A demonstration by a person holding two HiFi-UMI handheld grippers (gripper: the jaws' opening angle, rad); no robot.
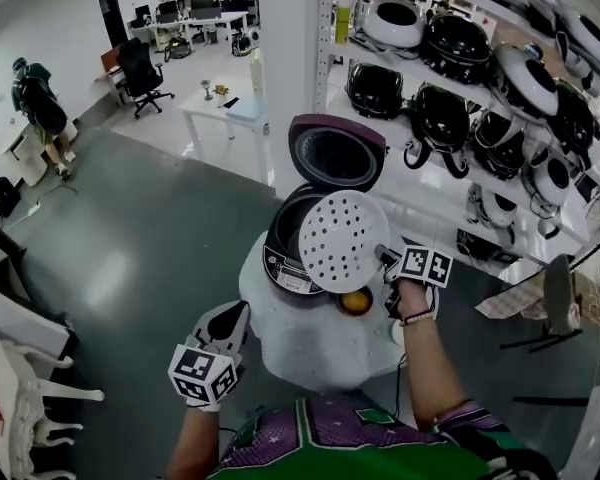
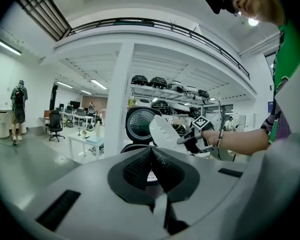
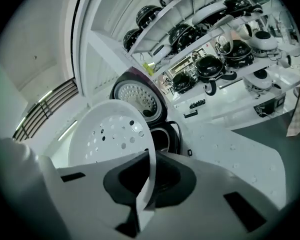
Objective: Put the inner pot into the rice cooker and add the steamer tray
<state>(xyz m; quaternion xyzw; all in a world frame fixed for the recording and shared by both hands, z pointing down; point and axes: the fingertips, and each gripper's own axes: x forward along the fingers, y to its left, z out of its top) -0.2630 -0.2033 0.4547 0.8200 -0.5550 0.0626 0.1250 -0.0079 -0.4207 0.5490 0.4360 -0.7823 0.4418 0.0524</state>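
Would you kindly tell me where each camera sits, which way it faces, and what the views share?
Head view: on the head, steeply down at the open cooker; both forearms, left hand-held gripper and right hand-held gripper show.
Left gripper view: on the left one, along its shut jaws toward the cooker; right forearm, green shirt show.
Right gripper view: on the right one, along jaws shut on the tray, toward the cooker; no arm shows.
Shared by all: cooker, tray.
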